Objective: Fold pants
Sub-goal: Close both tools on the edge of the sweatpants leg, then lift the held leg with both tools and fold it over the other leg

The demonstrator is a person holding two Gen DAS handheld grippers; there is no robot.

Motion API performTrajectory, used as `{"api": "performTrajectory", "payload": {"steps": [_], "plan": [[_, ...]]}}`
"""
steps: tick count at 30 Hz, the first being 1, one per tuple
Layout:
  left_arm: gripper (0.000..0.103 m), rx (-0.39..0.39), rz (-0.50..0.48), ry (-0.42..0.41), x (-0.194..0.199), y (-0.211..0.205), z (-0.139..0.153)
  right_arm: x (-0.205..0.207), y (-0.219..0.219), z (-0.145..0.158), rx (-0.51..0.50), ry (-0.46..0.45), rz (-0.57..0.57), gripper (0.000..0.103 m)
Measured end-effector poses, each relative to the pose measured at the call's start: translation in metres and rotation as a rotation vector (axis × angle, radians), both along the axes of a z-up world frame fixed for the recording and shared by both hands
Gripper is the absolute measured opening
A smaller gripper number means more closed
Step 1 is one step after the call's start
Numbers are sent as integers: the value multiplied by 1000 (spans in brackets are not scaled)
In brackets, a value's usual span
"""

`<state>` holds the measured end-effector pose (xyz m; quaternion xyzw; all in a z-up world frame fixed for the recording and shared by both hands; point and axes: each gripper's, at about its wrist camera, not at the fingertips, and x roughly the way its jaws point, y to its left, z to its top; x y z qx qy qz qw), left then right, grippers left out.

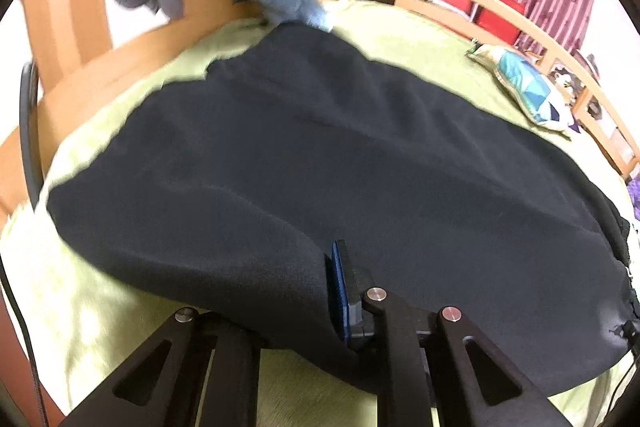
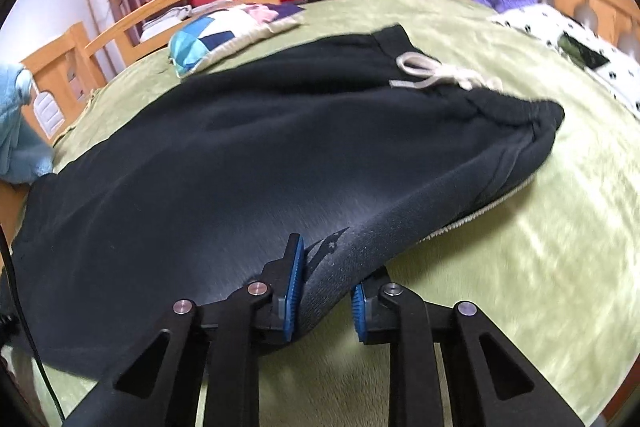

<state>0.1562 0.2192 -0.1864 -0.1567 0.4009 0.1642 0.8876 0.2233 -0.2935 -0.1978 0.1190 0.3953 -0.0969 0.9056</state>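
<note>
Left wrist view: black pants (image 1: 320, 167) lie flat on green bed cover (image 1: 100, 307). Left gripper (image 1: 320, 307) pinches near edge, one finger under cloth, ready to lift fold.
Right wrist view: right gripper (image 2: 324, 291) squeezes near pants edge; white drawstring (image 2: 436, 73) far right, by waistband.

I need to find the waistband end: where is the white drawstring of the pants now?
In the right wrist view, the white drawstring lies on the pants at their far right end, on the waistband, toward the spotted white cloth.
</note>
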Motion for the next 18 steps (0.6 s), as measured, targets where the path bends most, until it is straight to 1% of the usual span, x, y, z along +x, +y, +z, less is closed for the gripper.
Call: {"api": "performTrajectory", "payload": {"steps": [3, 7, 10, 15, 18], "plan": [[14, 26, -20, -36, 9, -2, 18, -3, -4, 11, -2, -18, 18, 20], [14, 62, -37, -86, 23, -4, 43, 7, -2, 31, -29, -58, 46, 18], [14, 90, -46, -104, 35, -8, 54, 18, 0, 45, -50, -84, 61, 17], [14, 136, -53, -127, 60, -13, 68, 40, -2, 63, -45, -116, 81, 15], [14, 150, -46, -140, 75, -14, 73, 56, -3, 72, -50, -133, 89, 15]]}}
